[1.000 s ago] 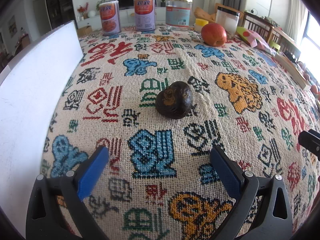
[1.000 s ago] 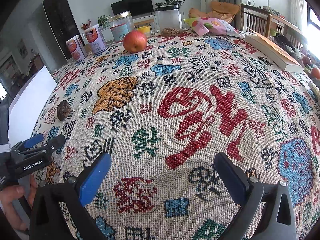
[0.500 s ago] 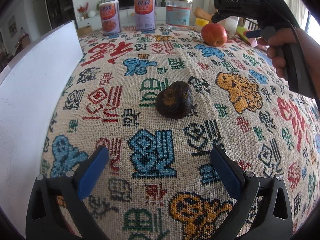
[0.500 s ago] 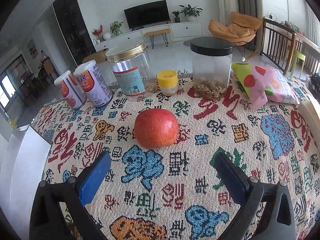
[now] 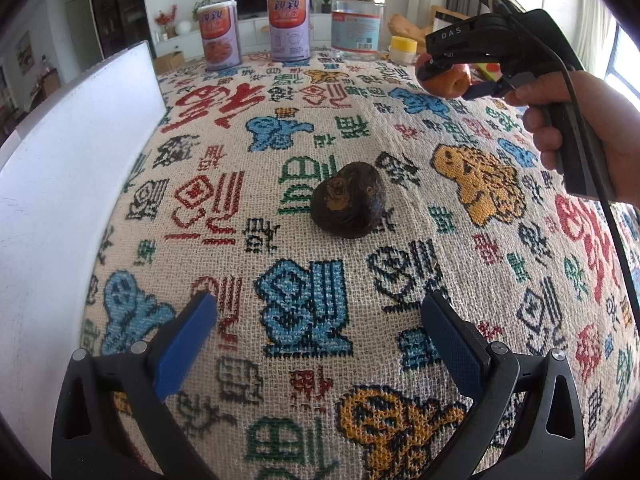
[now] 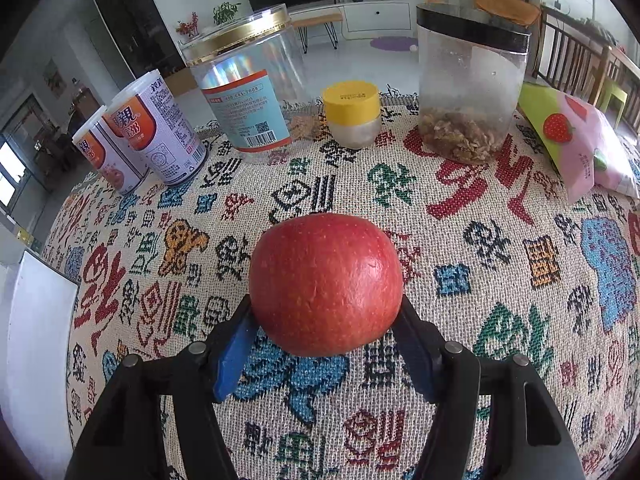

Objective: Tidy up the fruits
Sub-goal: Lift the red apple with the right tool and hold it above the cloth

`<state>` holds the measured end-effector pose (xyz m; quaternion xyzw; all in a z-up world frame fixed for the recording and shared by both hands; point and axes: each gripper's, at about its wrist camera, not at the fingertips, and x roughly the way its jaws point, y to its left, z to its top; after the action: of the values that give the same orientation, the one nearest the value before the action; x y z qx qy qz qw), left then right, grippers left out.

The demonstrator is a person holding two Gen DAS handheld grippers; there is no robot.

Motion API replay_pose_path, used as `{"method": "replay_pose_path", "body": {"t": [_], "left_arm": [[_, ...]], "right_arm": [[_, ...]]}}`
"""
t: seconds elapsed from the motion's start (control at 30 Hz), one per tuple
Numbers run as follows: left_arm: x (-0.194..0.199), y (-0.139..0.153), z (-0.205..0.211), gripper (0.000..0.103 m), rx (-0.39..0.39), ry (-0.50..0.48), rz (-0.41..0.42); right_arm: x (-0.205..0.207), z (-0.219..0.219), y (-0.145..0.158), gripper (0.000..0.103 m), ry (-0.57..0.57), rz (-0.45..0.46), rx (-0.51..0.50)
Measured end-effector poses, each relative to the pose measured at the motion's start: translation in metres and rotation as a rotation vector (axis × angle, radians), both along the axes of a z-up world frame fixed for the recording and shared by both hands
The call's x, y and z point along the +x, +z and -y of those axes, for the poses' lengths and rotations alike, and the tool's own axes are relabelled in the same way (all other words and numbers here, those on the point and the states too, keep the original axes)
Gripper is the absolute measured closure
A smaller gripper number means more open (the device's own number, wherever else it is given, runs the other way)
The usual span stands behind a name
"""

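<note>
The right fingers had just been closing and grasped the apple; the left fingers stood released, the dark fruit left on the desk.

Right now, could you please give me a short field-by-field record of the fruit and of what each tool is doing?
surface: patterned woven cloth
red apple: between the right tool pads, which have just been closing onto it
dark fruit: lying on the cloth, untouched
left tool: open, empty, short of the dark fruit
behind apple: yellow-lidded jar, clear canisters, two cans
</note>
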<state>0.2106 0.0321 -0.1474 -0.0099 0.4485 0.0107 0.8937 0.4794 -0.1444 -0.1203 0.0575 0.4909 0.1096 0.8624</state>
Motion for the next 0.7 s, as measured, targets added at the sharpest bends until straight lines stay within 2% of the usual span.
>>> {"method": "replay_pose_path", "body": {"t": [0.17,0.3,0.4,0.5,0.57,0.7], "left_arm": [[0.0,0.0,0.0,0.0,0.0,0.0,0.0],[0.0,0.0,0.0,0.0,0.001,0.0,-0.001],[0.0,0.0,0.0,0.0,0.0,0.0,0.0],[0.0,0.0,0.0,0.0,0.0,0.0,0.0],[0.0,0.0,0.0,0.0,0.0,0.0,0.0],[0.0,0.0,0.0,0.0,0.0,0.0,0.0]], "right_arm": [[-0.066,0.035,0.013,0.039,0.004,0.031,0.084],[-0.142,0.057,0.022,0.043,0.041,0.094,0.066],[-0.185,0.06,0.008,0.046,0.083,0.08,-0.005],[-0.213,0.063,0.001,0.05,0.085,0.074,-0.033],[-0.228,0.064,-0.003,0.054,0.075,0.077,-0.013],[-0.253,0.074,-0.007,0.054,0.036,0.084,0.011]]}}
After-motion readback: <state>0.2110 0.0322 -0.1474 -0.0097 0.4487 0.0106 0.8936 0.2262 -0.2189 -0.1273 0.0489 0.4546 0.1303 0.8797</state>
